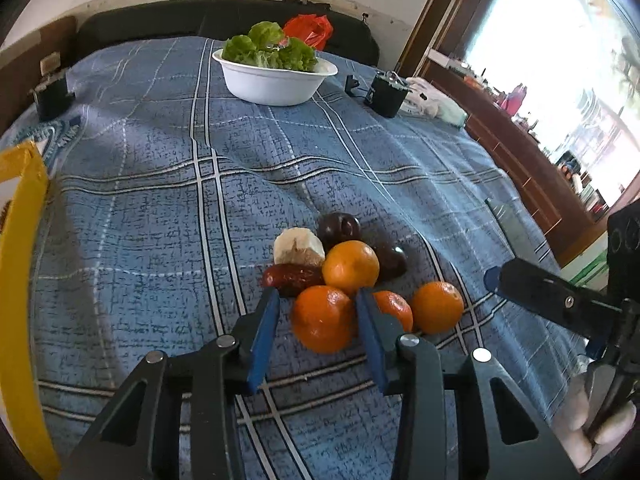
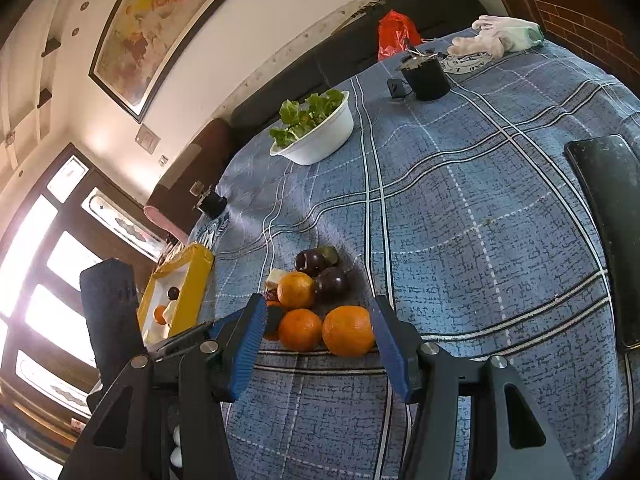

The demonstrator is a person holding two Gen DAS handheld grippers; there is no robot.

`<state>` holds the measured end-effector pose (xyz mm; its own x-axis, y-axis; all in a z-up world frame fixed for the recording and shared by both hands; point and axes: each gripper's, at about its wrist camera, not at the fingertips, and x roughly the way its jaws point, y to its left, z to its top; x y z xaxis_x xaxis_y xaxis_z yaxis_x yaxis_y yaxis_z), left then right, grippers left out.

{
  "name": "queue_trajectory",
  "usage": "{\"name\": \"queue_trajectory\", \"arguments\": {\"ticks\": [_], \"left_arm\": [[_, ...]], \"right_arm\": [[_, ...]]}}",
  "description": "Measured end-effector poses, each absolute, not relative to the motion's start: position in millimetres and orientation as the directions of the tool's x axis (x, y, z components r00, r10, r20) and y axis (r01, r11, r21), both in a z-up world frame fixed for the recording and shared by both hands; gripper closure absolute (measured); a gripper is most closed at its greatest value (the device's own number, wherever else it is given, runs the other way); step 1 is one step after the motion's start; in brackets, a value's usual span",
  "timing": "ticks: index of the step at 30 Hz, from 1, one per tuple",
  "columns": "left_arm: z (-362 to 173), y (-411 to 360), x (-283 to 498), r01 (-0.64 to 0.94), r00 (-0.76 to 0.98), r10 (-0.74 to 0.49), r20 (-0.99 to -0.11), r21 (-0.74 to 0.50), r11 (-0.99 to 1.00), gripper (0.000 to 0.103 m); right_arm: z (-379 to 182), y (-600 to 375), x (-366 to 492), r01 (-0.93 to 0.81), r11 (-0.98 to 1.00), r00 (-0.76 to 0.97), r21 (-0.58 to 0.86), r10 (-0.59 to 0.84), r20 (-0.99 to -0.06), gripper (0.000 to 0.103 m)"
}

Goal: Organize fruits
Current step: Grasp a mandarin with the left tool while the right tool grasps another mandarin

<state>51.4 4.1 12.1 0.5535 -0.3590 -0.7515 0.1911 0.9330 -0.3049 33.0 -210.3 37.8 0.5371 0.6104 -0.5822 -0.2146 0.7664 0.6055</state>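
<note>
White bowl (image 1: 276, 82) of lettuce (image 1: 268, 46) sits near the far edge of the blue checked cloth (image 1: 160, 200). A black pot (image 2: 426, 76) towards the far right corner, white gloves (image 2: 496, 36) beyond it, red bag (image 2: 396, 34) behind.

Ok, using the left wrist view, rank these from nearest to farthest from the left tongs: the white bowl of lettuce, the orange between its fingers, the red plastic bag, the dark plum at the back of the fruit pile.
1. Orange, between the fingers of the left tongs.
2. Dark plum, at the pile's far side.
3. White bowl, across the blue cloth.
4. Red bag, behind the bowl, by the dark sofa.
</note>
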Motion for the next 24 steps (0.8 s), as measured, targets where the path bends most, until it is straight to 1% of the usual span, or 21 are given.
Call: {"name": "queue_trajectory", "arguments": {"ticks": [1, 2, 5, 10, 16, 18, 19, 20, 22, 24], "left_arm": [[10.5, 6.5, 50.8, 0.190, 0.551, -0.376, -0.745, -0.326, 0.926, 0.067], [9.7, 8.7, 48.2, 0.196, 0.545, -0.399, -0.738, -0.350, 0.916, 0.072], [10.9, 10.9, 40.6, 0.204, 0.543, -0.407, -0.735, -0.355, 0.912, 0.072], [14.6, 18.8, 23.9, 0.211, 0.555, -0.375, -0.742, -0.310, 0.927, 0.072], [13.5, 17.6, 18.4, 0.225, 0.589, -0.335, -0.736, -0.249, 0.942, 0.072], [12.9, 14.3, 18.3, 0.237, 0.591, -0.332, -0.735, -0.234, 0.943, 0.072], [11.8, 13.5, 18.7, 0.242, 0.586, -0.338, -0.737, -0.238, 0.940, 0.072], [9.9, 12.6, 19.1, 0.249, 0.579, -0.347, -0.738, -0.245, 0.937, 0.072], [9.0, 10.7, 18.6, 0.260, 0.578, -0.352, -0.736, -0.243, 0.935, 0.073], [11.2, 10.6, 15.9, 0.264, 0.593, -0.351, -0.725, -0.236, 0.935, 0.073]], "right_arm": [[37.4, -209.8, 33.2, -0.214, 0.768, 0.536, 0.604, 0.609, -0.585, 0.044], [36.8, -209.2, 33.4, -0.214, 0.770, 0.535, 0.601, 0.607, -0.588, 0.044], [34.2, -206.2, 34.9, -0.212, 0.784, 0.531, 0.584, 0.594, -0.605, 0.044], [28.4, -199.4, 37.2, -0.217, 0.806, 0.515, 0.551, 0.574, -0.637, 0.044], [18.7, -174.5, 36.1, -0.265, 0.874, 0.492, 0.406, 0.485, -0.723, 0.044], [14.0, -170.1, 36.6, -0.271, 0.889, 0.486, 0.369, 0.457, -0.745, 0.046], [14.0, -169.8, 36.0, -0.273, 0.893, 0.492, 0.359, 0.450, -0.745, 0.049], [14.6, -169.6, 36.1, -0.276, 0.893, 0.494, 0.355, 0.449, -0.745, 0.055], [13.3, -170.8, 36.5, -0.273, 0.892, 0.491, 0.361, 0.452, -0.745, 0.063], [14.2, -173.0, 36.3, -0.272, 0.887, 0.494, 0.375, 0.462, -0.736, 0.063]]}}
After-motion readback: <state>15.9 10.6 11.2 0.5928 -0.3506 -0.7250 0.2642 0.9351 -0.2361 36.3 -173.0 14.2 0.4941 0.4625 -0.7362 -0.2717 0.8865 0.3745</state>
